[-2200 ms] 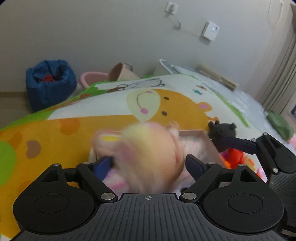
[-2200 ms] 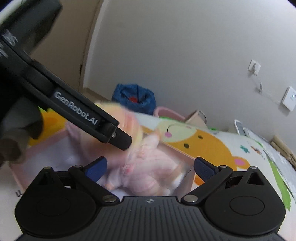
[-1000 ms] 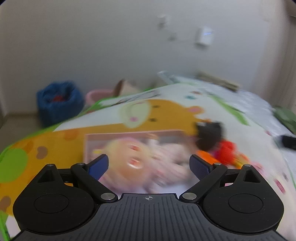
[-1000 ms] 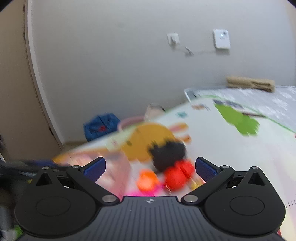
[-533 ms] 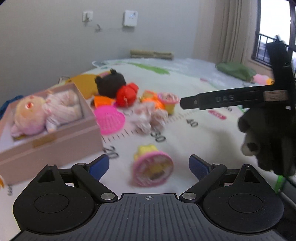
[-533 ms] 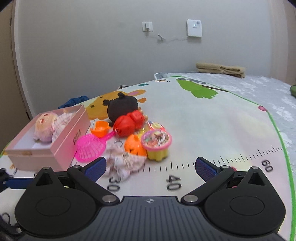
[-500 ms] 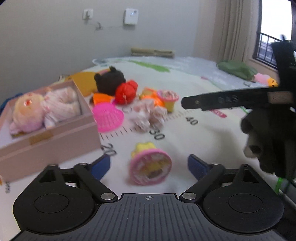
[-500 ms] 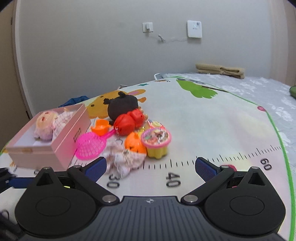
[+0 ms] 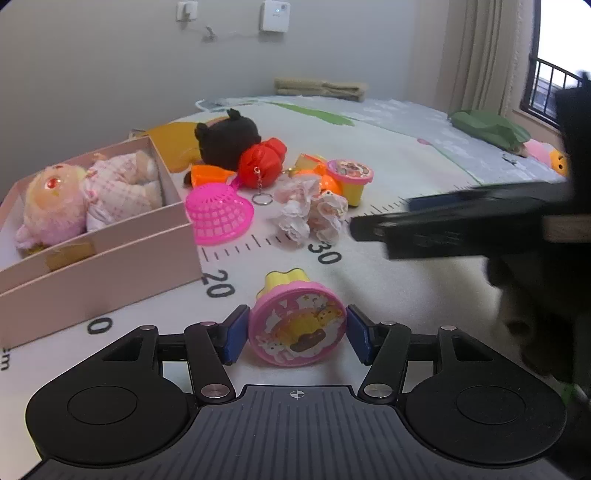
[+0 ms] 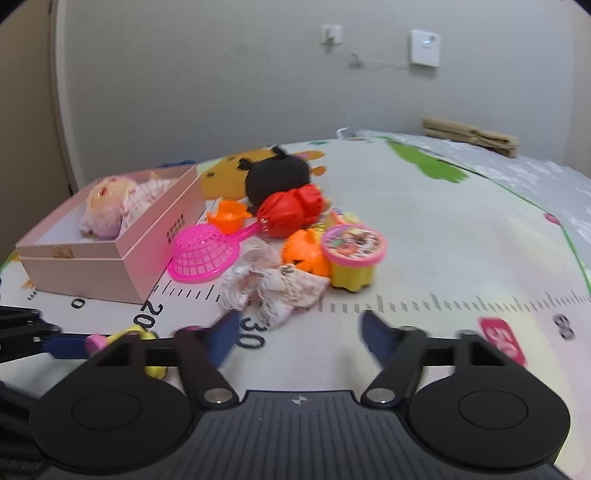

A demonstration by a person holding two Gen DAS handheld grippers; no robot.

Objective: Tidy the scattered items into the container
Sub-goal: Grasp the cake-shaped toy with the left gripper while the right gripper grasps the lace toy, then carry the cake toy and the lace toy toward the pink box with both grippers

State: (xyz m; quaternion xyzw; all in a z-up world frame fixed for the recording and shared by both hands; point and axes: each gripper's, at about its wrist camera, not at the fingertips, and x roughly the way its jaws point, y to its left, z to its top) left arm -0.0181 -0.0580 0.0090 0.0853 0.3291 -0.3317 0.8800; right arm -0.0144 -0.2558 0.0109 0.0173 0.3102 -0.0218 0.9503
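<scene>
Left gripper point(image 9: 297, 334) fingers straddle the tipped cup point(image 9: 297, 332), not yet clamped, for boxing point(image 9: 110, 254); right gripper point(image 10: 295, 328) open over frilly cloth point(image 10: 269, 288).

A home, likely a child's play room: a cartoon play mat point(image 10: 424, 229) with a printed ruler covers the floor, toys lie scattered at twelve o'clock, a curtain point(image 9: 476, 55) hangs by a barred window point(image 9: 554, 92) at two o'clock, and a wall socket point(image 10: 331, 35) sits above.

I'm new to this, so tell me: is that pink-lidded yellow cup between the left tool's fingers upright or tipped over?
Tipped over. The cup lies on its side on the mat, pink lid facing the camera.
</scene>
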